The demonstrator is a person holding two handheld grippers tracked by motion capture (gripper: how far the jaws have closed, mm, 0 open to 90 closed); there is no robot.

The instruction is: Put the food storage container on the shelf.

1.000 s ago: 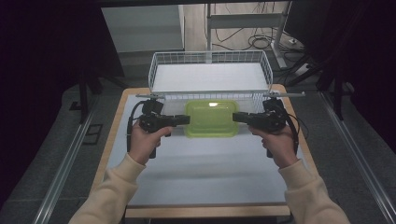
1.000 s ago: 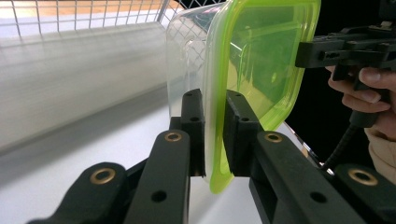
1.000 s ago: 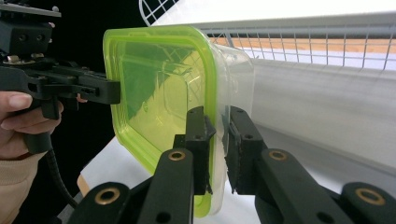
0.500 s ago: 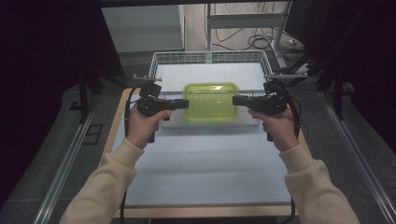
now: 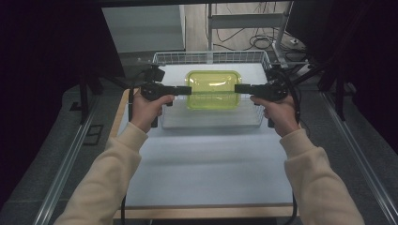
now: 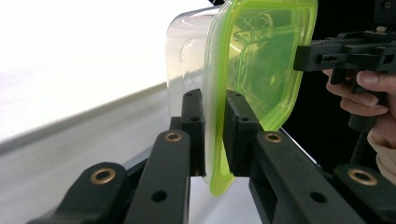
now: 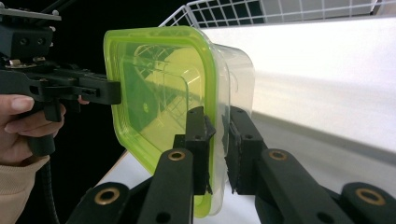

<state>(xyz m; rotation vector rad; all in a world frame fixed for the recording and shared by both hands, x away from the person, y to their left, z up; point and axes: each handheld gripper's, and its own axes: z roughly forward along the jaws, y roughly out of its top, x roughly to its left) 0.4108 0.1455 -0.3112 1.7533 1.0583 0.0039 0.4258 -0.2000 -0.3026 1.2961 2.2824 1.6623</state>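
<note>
Holding a lidded container (image 5: 213, 89) above a wire basket (image 5: 211, 58)
Left gripper (image 5: 187, 89) and right gripper (image 5: 238, 88) jaws clamp opposite lid rims, over the tabletop (image 5: 206, 164)

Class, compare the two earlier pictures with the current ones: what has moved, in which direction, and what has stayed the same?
The green-lidded container has been carried away from the person, from in front of the wire basket to above its inside. Both arms reached forward with it. Unchanged: the left hand-held gripper and right hand-held gripper remain clamped on the container's opposite rims, and the basket has not moved.
</note>
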